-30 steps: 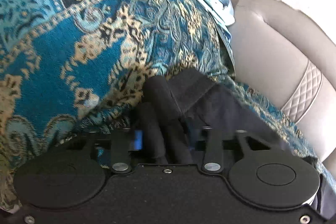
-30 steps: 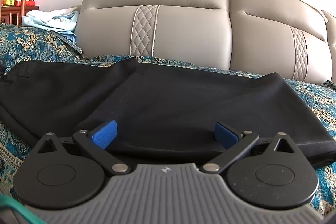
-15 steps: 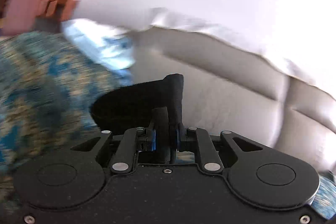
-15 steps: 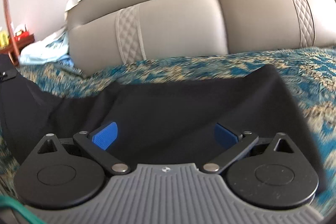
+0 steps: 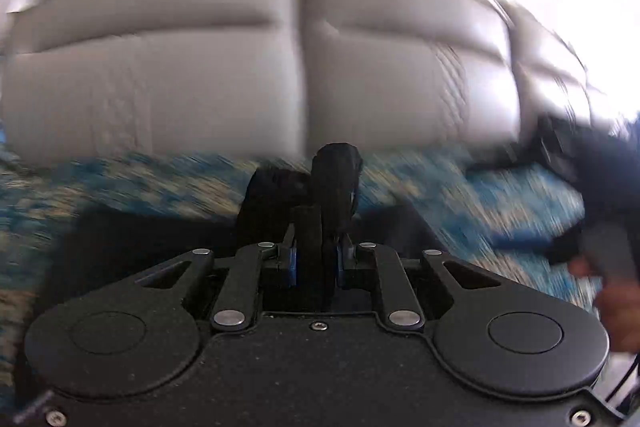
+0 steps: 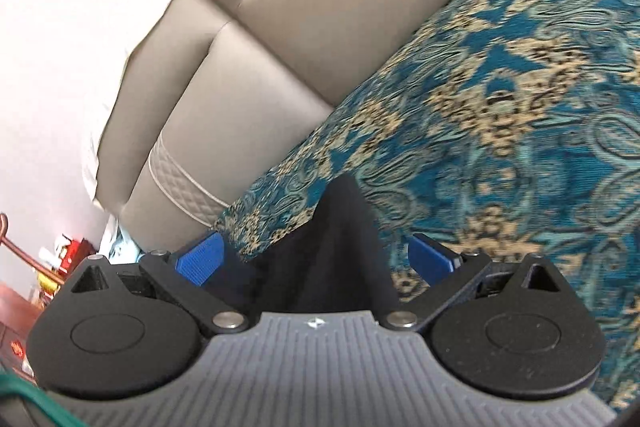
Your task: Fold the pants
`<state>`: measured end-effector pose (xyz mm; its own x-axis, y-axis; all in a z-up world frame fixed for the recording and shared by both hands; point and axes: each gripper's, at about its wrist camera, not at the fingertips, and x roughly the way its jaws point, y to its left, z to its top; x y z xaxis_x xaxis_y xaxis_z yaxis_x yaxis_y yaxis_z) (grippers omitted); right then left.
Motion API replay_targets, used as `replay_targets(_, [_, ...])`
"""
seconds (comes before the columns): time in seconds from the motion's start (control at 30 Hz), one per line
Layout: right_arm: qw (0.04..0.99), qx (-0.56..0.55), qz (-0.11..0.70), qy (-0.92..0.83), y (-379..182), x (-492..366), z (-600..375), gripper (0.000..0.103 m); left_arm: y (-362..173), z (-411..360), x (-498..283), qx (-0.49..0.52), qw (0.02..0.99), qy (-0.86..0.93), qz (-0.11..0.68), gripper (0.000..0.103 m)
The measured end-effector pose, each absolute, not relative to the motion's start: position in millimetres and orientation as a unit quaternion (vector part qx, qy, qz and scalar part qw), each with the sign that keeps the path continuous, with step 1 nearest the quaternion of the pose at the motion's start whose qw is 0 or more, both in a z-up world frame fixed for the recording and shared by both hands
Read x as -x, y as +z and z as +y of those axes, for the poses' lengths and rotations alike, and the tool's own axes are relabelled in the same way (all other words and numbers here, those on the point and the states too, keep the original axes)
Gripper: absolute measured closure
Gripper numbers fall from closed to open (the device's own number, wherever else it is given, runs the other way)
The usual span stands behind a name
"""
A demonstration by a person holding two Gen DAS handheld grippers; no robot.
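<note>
One pair of black pants (image 5: 334,183) is in play, and two tongs. The left tongs (image 5: 314,263) are nearly closed, their two blue pads pinched on a bunched fold of the pants that sticks up past the tips; the jaws have just been closing on that cloth. The rest of the dark fabric hangs and trails below and to the left of the tongs, over the bed.

The right tongs (image 6: 316,259) stand wide apart, both blue pads (image 6: 200,261) clear of the cloth. A peaked corner of the pants (image 6: 340,227) rises between the pads without either one pressing it; whether it rests on the tool's body I cannot tell.

In the left wrist view, at the right edge, a person's hand (image 5: 616,303) grips the other tool's handle, much blurred.

The surface is a bed covered by one teal bedspread (image 6: 520,107) with a tan and black paisley pattern. Behind it runs a beige padded headboard (image 6: 280,27) with quilted vertical bands, and above that a white wall (image 6: 60,7). At the lower left of the right wrist view a reddish wooden stand (image 6: 16,311) carries small coloured items, too small to name.
</note>
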<state>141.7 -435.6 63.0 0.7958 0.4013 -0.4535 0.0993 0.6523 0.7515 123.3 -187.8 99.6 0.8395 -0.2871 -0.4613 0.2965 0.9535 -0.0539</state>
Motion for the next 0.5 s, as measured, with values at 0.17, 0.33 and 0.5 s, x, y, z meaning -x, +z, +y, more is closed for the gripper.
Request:
replay_targets(0.17, [0.859, -0.399, 0.314, 0.066, 58, -140, -447, 0.0, 75, -264, -88, -0.134, 0.959, -0.155, 0.195, 0.087])
replay_targets(0.33, [0.859, -0.396, 0.317, 0.072, 56, -136, -452, 0.0, 66, -292, -78, -0.172, 0.944, -0.206, 0.193, 0.08])
replay_targets(0.5, [0.866, -0.389, 0.308, 0.063, 61, -132, -454, 0.0, 64, -283, -75, -0.133, 0.925, -0.272, 0.23, 0.046])
